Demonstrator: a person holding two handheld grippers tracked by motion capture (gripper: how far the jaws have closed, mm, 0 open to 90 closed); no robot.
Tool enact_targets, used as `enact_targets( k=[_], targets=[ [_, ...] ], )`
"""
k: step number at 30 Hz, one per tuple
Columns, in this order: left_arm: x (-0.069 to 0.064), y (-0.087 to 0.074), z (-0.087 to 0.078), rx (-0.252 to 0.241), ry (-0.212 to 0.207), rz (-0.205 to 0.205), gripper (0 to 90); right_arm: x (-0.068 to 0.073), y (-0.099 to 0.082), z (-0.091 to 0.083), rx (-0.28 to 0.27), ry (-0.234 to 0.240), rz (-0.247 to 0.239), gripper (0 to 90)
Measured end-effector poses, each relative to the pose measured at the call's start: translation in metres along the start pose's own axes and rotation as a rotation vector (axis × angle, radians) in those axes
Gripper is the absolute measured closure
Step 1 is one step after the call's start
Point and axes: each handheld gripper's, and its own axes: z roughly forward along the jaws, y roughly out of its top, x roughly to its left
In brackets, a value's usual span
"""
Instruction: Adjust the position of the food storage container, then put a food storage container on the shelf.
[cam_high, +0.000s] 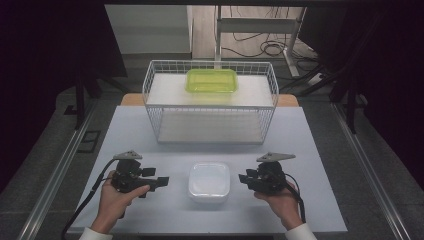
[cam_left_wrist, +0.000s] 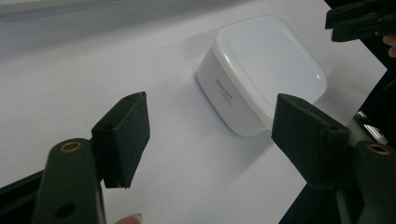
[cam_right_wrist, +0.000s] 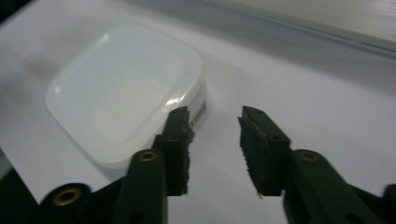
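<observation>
A white lidded square container (cam_high: 209, 182) (cam_left_wrist: 261, 72) (cam_right_wrist: 123, 91) rests on the white table near its front edge. My left gripper (cam_high: 162, 182) (cam_left_wrist: 212, 135) is held to the container's left, open wide, aimed at it without touching. On the other side, my right gripper (cam_high: 242, 177) (cam_right_wrist: 212, 133) is open with a narrower gap, its jaws just short of the container's right wall. A green lidded container (cam_high: 212, 80) lies on the top shelf of a white wire rack (cam_high: 150, 95) at the back.
The rack's lower shelf (cam_high: 210, 127) is bare. The table's front edge (cam_high: 207, 232) runs just under my hands. Metal rails (cam_high: 60, 165) flank the table, and cables lie on the floor behind it.
</observation>
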Motion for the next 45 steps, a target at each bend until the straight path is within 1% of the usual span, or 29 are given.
enact_targets(
  k=[3, 6, 8, 10, 13, 15, 20, 22, 24, 26, 27, 31, 34, 36, 37, 39, 40, 42, 44, 45],
  targets=[
    [0.000, 0.000, 0.001, 0.004, -0.003, -0.003, 27.1, -0.006, 0.000, -0.006, -0.025, 0.013, 0.040, 46.0],
    [-0.001, 0.000, 0.001, 0.004, -0.015, -0.009, 27.0, -0.011, 0.000, -0.009, -0.029, 0.025, 0.069, 41.4],
    [-0.001, 0.000, 0.003, 0.010, -0.020, -0.012, 26.8, -0.013, -0.001, -0.009, -0.030, 0.041, 0.087, 40.0],
    [-0.001, -0.001, 0.004, 0.019, -0.024, -0.013, 26.6, -0.014, -0.001, -0.009, -0.030, 0.045, 0.091, 39.5],
    [-0.001, -0.001, 0.007, 0.026, -0.026, -0.014, 26.5, -0.012, 0.000, -0.009, -0.030, 0.052, 0.075, 38.4],
    [-0.002, -0.001, 0.008, 0.026, -0.031, -0.019, 26.4, -0.011, 0.000, -0.009, -0.032, 0.059, 0.076, 37.7],
    [-0.003, 0.000, 0.011, 0.010, -0.057, -0.047, 26.4, -0.010, -0.001, -0.008, -0.039, 0.079, 0.094, 36.7],
    [-0.004, -0.001, 0.015, 0.006, -0.062, -0.049, 27.1, -0.010, -0.002, -0.008, -0.037, 0.087, 0.098, 37.1],
    [-0.005, -0.002, 0.021, 0.015, -0.075, -0.050, 27.8, -0.010, -0.002, -0.005, -0.035, 0.097, 0.102, 37.7],
    [-0.005, -0.003, 0.026, 0.020, -0.071, -0.058, 28.4, -0.009, -0.002, -0.003, -0.025, 0.106, 0.106, 38.0],
    [-0.005, -0.003, 0.027, 0.020, -0.078, -0.058, 28.5, -0.009, -0.003, -0.001, -0.025, 0.113, 0.112, 38.1],
    [-0.006, -0.002, 0.029, 0.004, -0.103, -0.085, 29.8, -0.008, -0.002, 0.002, -0.025, 0.133, 0.122, 38.1],
    [-0.006, -0.002, 0.030, 0.002, -0.123, -0.109, 30.7, -0.008, -0.001, 0.002, -0.033, 0.148, 0.134, 38.6],
    [-0.006, -0.001, 0.033, 0.004, -0.136, -0.132, 31.6, -0.007, 0.000, 0.003, -0.038, 0.154, 0.138, 39.1],
    [-0.007, 0.000, 0.036, 0.007, -0.146, -0.143, 32.0, -0.007, 0.000, 0.004, -0.037, 0.158, 0.145, 39.4],
    [-0.009, 0.002, 0.041, 0.024, -0.144, -0.141, 32.3, -0.005, 0.001, 0.007, -0.033, 0.166, 0.151, 39.8],
    [-0.011, 0.004, 0.044, 0.027, -0.152, -0.149, 32.5, -0.005, 0.001, 0.008, -0.032, 0.170, 0.152, 40.0],
    [-0.013, 0.010, 0.049, 0.030, -0.185, -0.164, 32.9, -0.003, 0.002, 0.012, -0.026, 0.177, 0.162, 40.3],
    [-0.013, 0.017, 0.053, 0.035, -0.198, -0.174, 33.2, -0.002, 0.002, 0.016, -0.021, 0.182, 0.174, 40.4],
    [-0.012, 0.020, 0.055, 0.036, -0.201, -0.173, 33.6, -0.001, 0.003, 0.018, -0.018, 0.185, 0.176, 40.6]
  ],
)
